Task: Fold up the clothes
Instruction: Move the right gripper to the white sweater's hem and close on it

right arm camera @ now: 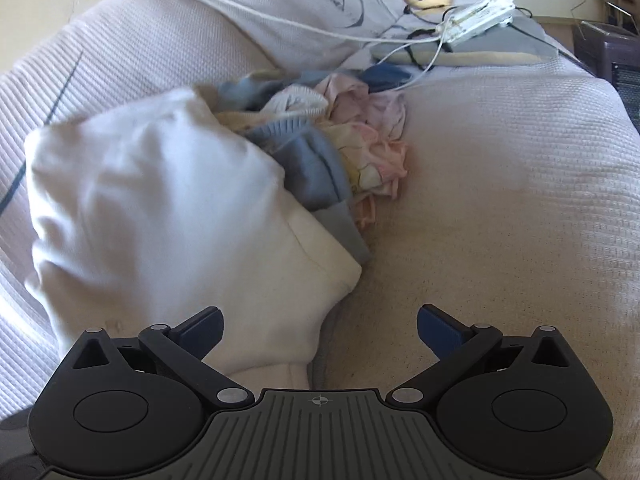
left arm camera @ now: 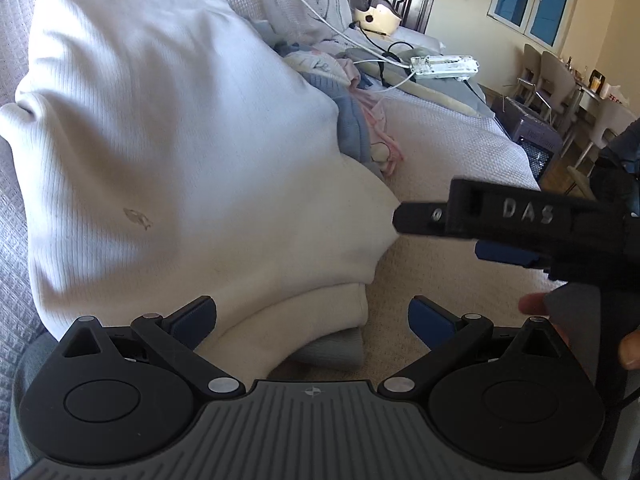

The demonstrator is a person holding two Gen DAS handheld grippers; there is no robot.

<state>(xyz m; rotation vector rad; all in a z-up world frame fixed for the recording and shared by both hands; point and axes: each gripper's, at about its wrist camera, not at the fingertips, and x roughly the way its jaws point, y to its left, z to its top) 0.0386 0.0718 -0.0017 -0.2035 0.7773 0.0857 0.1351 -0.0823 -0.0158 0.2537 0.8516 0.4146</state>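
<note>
My left gripper [left arm camera: 312, 320] stands with its jaws spread and nothing between them, hovering over the near hem of the white garment [left arm camera: 152, 132]. My right gripper [right arm camera: 320, 330] is likewise released and empty, just beside that hem. The garment lies on the sofa cover [right arm camera: 500, 200], doubled over but rumpled, so I judge its fold begun and not squared off. Behind it, touching, sits a heap of unfolded clothes [right arm camera: 332, 144], blue and pink. Most of the work is left.

Both my wrist cameras are looking close and low along the sofa [right arm camera: 500, 168], sharing the white garment [left arm camera: 160, 140] and clothes pile [right arm camera: 340, 140].
</note>
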